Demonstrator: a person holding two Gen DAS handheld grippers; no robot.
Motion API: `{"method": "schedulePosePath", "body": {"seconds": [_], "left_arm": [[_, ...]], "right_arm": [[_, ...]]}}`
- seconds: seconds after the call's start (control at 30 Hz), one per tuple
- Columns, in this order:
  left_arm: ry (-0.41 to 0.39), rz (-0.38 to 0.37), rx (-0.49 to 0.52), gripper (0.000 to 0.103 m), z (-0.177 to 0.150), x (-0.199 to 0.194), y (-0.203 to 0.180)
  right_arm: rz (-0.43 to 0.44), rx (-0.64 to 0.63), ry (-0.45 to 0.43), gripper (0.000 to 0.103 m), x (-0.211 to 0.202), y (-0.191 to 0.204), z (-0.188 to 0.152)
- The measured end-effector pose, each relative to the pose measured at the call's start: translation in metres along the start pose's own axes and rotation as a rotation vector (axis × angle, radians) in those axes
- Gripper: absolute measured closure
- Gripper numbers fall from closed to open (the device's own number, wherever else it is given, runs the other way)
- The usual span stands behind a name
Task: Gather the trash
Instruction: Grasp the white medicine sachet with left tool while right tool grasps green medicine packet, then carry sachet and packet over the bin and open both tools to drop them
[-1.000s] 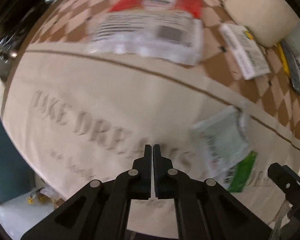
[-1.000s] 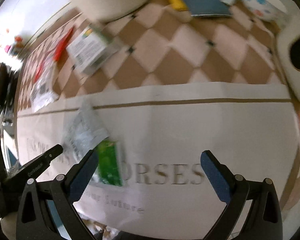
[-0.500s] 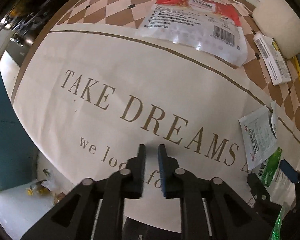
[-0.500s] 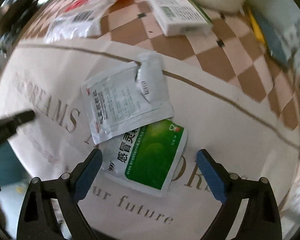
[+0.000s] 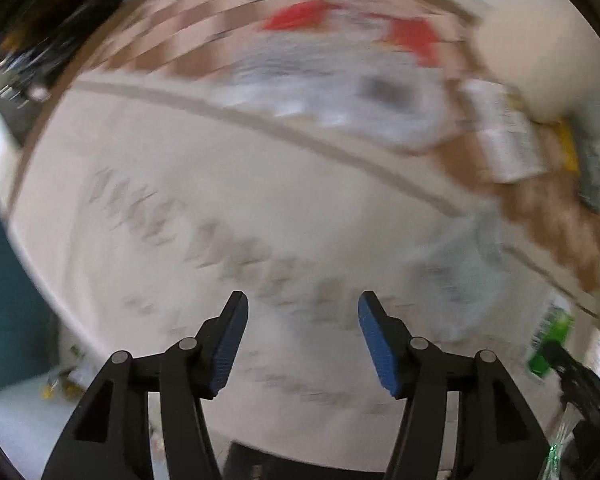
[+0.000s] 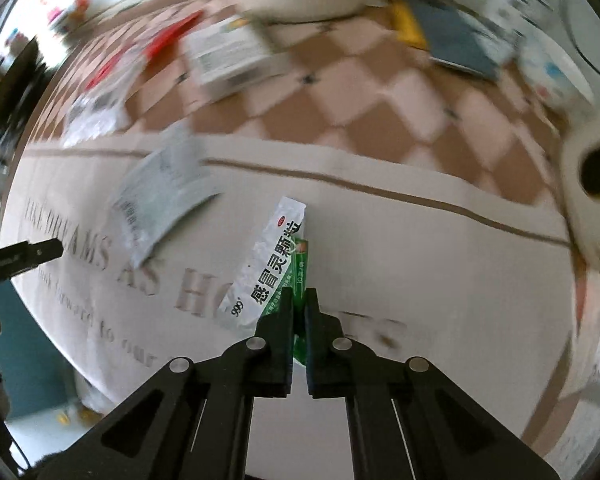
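Left wrist view, heavily motion-blurred:
- Left gripper [image 5: 302, 320]: jaws spread wide, blue pads [image 5: 228, 344] facing each other, nothing between them; it hangs above the tablecloth [image 5: 180, 184].
- Tablecloth: cream, printed lettering too smeared to read here; brown-and-cream checks toward the far edge.
- Red-and-clear plastic bag [image 5: 340, 76]: flat on the checks, far centre; print illegible.
- White carton [image 5: 504, 140]: right of the bag, label unreadable.
- Pale sachet [image 5: 452, 272]: right of centre on the cream part, outline vague.
- Green sliver [image 5: 550, 344]: far right, partly covered by a dark shape there; too blurred to identify.

Right wrist view, sharper near the middle:
- Pale sachet [image 6: 160, 196]: left of centre, lying on the cloth beside the brown stripe.
- Right gripper [image 6: 299, 300]: jaws pressed together on the green-and-white sachet [image 6: 272, 264]; its lower edge is hidden between the fingers, the rest sticks forward, raised off the cloth.
- White carton [image 6: 228, 56]: far side, on the checks.
- Dark booklet [image 6: 456, 40]: far right, blurred.
- White roll [image 6: 596, 184]: right edge, cut off by the frame, dark core visible.
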State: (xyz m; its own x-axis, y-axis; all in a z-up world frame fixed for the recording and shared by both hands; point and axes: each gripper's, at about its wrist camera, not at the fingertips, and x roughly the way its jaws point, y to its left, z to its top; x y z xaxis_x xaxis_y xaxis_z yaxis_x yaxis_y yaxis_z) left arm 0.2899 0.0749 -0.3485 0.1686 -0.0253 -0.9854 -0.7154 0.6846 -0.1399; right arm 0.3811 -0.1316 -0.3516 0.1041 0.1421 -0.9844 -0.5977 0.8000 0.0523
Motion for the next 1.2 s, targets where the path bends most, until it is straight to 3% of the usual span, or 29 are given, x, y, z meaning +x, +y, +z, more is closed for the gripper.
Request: {"method": "schedulePosePath", "body": {"seconds": [0.1,0.13,0.27,0.33,0.5,0.57,0.63,0.67,0.7,0.8,0.93,1.13,1.2], "left_arm": [[0.053,-0.119,0.124,0.048,0.008,0.013,-0.048],[0.074,-0.126,0.189,0.048,0.007,0.021,-0.066],[0.045,-0.005,0.444,0.036,-0.013,0.034,-0.122],[0.029,0.084,0.505,0.028,-0.019,0.037,-0.139],[0.051,0.06,0.45,0.03,0.004,0.049,-0.153],[0.038,0.057,0.442,0.039,0.016,0.049,-0.157],[0.017,0.049,0.462,0.082,0.025,0.043,-0.164],[0.016,0.049,0.476,0.098,0.028,0.041,-0.169],[0.018,0.062,0.482,0.103,0.031,0.042,-0.173],[-0.009,0.067,0.467,0.103,0.028,0.03,-0.174],[-0.068,0.052,0.401,0.103,0.031,-0.008,-0.119],[-0.174,0.063,0.284,0.103,0.026,-0.061,-0.076],[-0.201,0.071,0.242,0.103,0.015,-0.077,-0.039]], "right_arm": [[-0.011,0.082,-0.01,0.099,-0.002,-0.034,0.004],[-0.013,0.106,-0.011,0.099,-0.002,-0.043,0.005],[-0.017,0.185,-0.011,0.099,-0.001,-0.071,0.007],[-0.019,0.196,-0.014,0.099,0.002,-0.072,0.003],[-0.013,0.226,-0.006,0.099,0.007,-0.076,-0.001],[-0.012,0.226,-0.006,0.099,0.005,-0.09,-0.001],[-0.008,0.222,-0.008,0.099,0.006,-0.086,0.001],[-0.007,0.221,-0.008,0.099,0.01,-0.082,0.008],[-0.005,0.221,-0.009,0.099,0.01,-0.083,0.008],[-0.002,0.22,-0.009,0.099,0.007,-0.088,0.008],[0.005,0.224,-0.017,0.099,0.003,-0.091,0.01],[0.054,0.204,-0.051,0.099,-0.015,-0.081,0.018],[0.076,0.185,-0.064,0.099,-0.022,-0.073,0.023]]}}
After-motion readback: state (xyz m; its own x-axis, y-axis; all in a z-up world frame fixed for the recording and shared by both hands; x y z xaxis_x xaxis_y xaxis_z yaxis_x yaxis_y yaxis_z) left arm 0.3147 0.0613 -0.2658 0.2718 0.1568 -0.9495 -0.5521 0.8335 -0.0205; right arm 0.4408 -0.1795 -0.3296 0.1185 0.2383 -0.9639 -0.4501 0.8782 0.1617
